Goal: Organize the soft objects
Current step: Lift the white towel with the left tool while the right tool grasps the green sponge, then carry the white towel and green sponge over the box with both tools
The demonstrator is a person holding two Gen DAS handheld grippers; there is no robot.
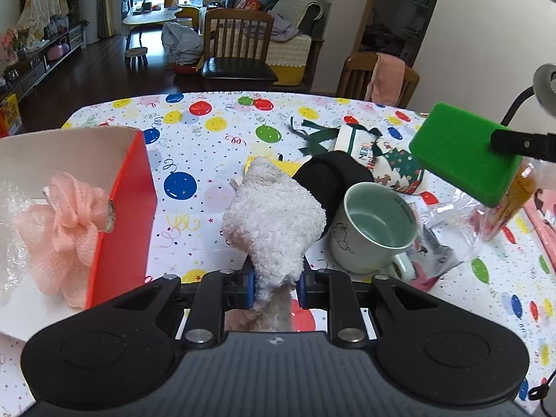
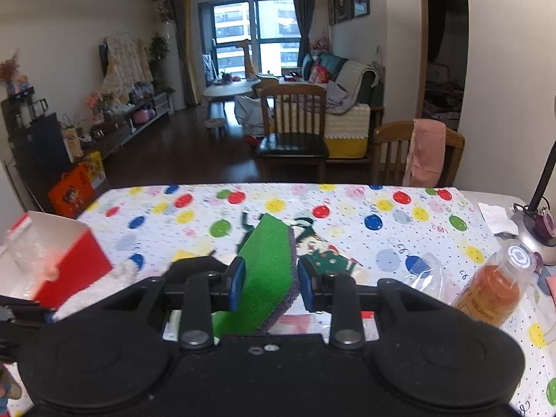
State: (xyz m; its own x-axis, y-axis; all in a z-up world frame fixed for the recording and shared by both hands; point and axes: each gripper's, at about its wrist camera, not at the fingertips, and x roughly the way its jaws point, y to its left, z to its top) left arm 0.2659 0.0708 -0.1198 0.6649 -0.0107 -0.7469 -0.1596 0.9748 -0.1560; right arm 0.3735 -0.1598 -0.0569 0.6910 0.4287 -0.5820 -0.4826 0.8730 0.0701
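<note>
The fluffy white cloth (image 1: 274,215), clenched in the left hand-held gripper (image 1: 276,286), is held just right of the red box (image 1: 128,215), while the green sponge (image 2: 271,271) is gripped farther right by the right hand-held gripper (image 2: 269,286).

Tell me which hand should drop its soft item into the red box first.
Left, probably. The left gripper, clamped on the fluffy white cloth, sits right beside the red cardboard box. The right gripper, holding the green sponge, is farther off.
</note>
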